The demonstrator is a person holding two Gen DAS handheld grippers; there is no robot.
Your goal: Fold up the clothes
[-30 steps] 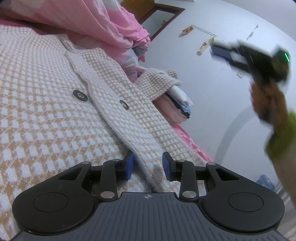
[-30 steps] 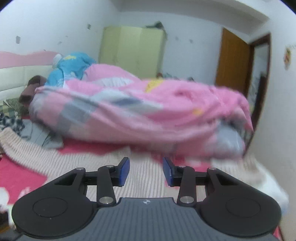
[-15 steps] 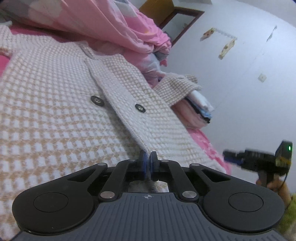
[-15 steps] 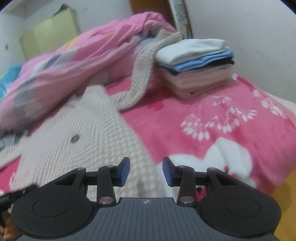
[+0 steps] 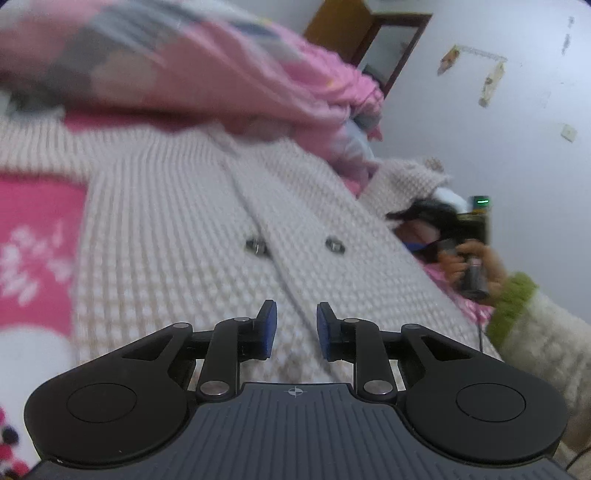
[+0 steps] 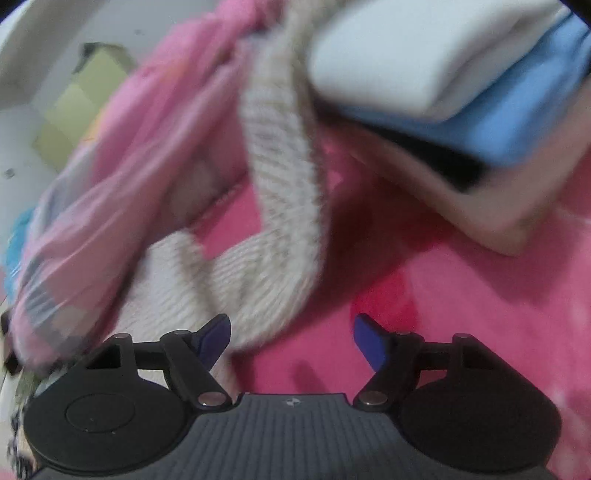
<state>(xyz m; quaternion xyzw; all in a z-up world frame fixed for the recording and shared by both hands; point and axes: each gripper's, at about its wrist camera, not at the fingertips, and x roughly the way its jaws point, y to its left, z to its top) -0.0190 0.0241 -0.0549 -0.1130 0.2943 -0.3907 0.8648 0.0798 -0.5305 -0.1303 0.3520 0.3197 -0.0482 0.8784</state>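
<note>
Left gripper [image 5: 293, 329]: jaws opening, a narrow gap so far, nothing pinched; the knit cardigan [image 5: 177, 236] lies beneath it across centre frame. Right gripper [image 6: 291, 341]: jaws opening, already wide, empty; the cardigan sleeve [image 6: 284, 177] runs from upper centre down to the left pad. Folded stack [image 6: 443, 92] at upper right on the pink bedspread [image 6: 461, 314]

Pink quilt [image 5: 207, 70], brown door [image 5: 340, 26], white wall [image 5: 480, 147]

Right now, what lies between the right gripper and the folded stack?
In the right wrist view, bare pink bedsheet separates the right gripper from the folded stack; the cardigan sleeve lies just left.
</note>
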